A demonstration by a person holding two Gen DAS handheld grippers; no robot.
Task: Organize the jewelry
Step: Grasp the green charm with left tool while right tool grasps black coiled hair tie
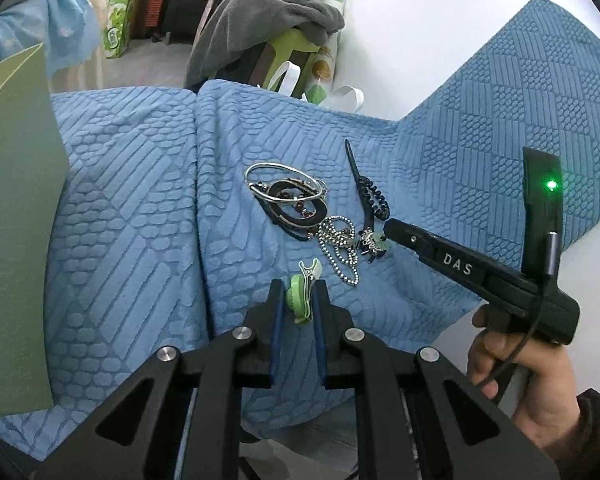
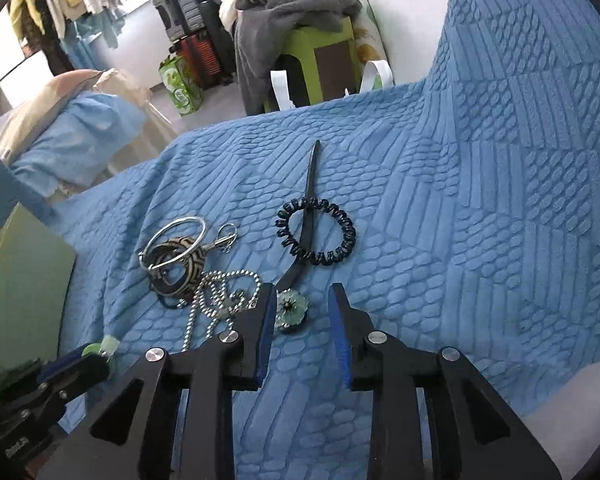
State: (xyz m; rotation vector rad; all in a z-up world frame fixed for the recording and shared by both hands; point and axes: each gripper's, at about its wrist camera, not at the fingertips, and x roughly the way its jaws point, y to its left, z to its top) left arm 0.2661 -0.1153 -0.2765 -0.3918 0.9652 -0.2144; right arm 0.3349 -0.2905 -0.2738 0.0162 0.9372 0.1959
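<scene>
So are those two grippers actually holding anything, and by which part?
The left gripper clamps the green hair clip across its body. The right gripper holds nothing; the green flower charm lies between its fingers.

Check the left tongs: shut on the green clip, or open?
Shut on it. The left tongs have both blue pads against the green clip, its tip sticking out ahead over the blue cover.

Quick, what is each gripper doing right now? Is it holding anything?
Left gripper: shut on the green hair clip.
Right gripper: open, holding nothing; the green flower charm lies between its jaws, ungripped.
</scene>
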